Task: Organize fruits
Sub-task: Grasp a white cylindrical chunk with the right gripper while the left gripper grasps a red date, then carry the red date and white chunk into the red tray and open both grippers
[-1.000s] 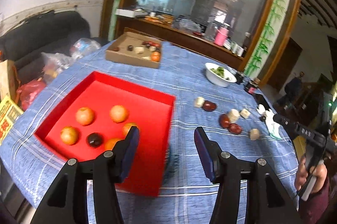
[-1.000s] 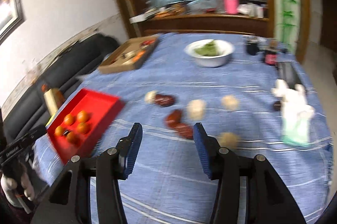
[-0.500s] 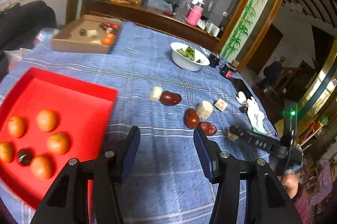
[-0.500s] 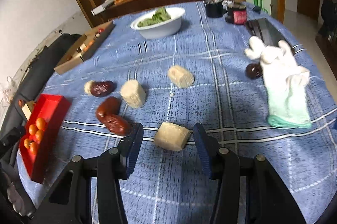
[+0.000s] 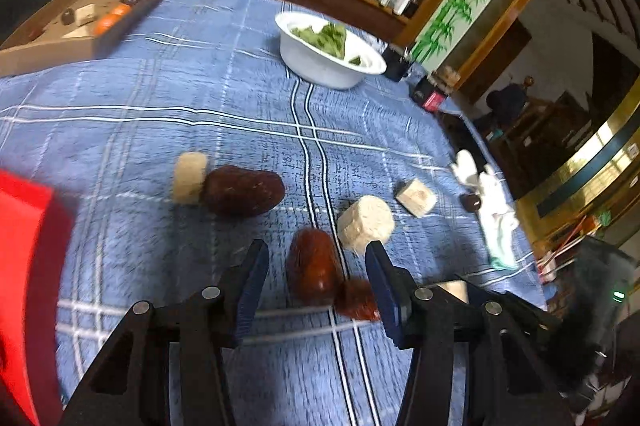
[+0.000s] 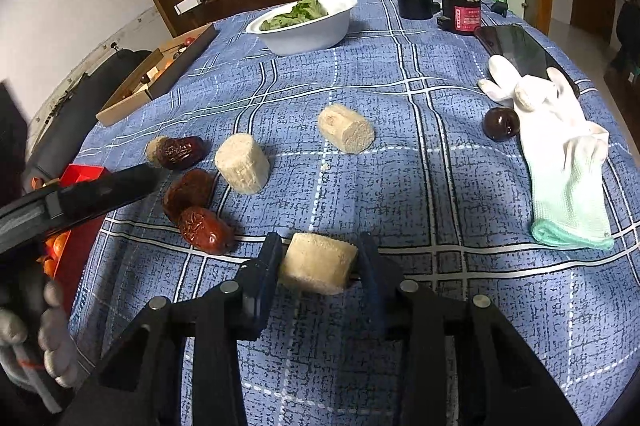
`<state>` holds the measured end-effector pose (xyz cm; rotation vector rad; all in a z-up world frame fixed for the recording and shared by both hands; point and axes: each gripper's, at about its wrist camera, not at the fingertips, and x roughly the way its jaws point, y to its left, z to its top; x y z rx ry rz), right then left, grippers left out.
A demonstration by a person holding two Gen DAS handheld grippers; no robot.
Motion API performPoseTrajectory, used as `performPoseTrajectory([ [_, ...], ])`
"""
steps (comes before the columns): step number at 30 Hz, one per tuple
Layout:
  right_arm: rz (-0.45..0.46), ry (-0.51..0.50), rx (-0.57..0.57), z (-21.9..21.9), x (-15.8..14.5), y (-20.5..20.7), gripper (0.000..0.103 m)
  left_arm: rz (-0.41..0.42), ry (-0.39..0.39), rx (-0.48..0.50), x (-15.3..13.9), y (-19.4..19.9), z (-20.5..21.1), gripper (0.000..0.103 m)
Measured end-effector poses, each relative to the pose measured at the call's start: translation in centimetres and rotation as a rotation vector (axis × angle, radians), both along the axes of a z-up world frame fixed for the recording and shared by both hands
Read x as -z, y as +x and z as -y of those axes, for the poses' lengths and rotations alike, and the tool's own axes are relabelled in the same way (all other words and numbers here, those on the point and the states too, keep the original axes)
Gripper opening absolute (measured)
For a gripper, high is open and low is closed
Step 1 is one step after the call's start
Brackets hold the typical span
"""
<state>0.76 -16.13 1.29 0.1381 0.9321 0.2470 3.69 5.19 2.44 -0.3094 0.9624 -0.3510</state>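
Right claw [image 6: 318, 260]: jaws closing on a pale cylindrical chunk [image 6: 318, 263], both pads against its ends, with the chunk lying on its side on the blue plaid cloth of the surface [image 6: 440, 165] near the front edge. Left claw [image 5: 316, 276]: jaws closing at a medium gap, with a reddish-brown date [image 5: 313, 266] between them on the cloth; the pads stand clear of its sides, so nothing is gripped. A second, wrinkled date [image 5: 356, 300] lies touching the first one, just inside the right-hand pad. Just beyond the left claw a second pale chunk [image 5: 366, 224] stands against the far end of the first date. Farther toward the left edge, a darker date [image 5: 242, 190] touches a small pale piece [image 5: 189, 177]. A cube-shaped pale chunk [image 5: 416, 197] lies apart toward the right edge. At the left edge sits a red tray [image 5: 24, 266]; the right wrist view shows orange fruits [image 6: 54, 252] inside it. A cardboard box [image 5: 60, 25] holding small fruits occupies the far left corner. A white bowl [image 5: 320, 61] of green leaves stands near the far edge. Toward the right edge, a white glove [image 6: 560, 161] lies flat with a dark round fruit [image 6: 500, 123] touching its left side.
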Motion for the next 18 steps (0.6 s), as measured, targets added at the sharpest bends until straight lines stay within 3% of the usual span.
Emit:
performPoseTrajectory([
  [4, 0.0, -0.007, -0.002, -0.1, 0.0, 0.1, 0.037, -0.005, 0.06, 0.027, 1.4, 0.8, 1.3, 0.029],
  [10, 0.001, -0.008, -0.002, -0.1, 0.0, 0.1, 0.037, 0.021, 0.043, -0.011, 0.7, -0.3, 0.4, 0.028],
  [18, 0.023, 0.065, -0.02, 0.3, -0.5, -0.2, 0.037, 0.159, -0.011, -0.088, -4.3, -6.1, -4.8, 0.029],
])
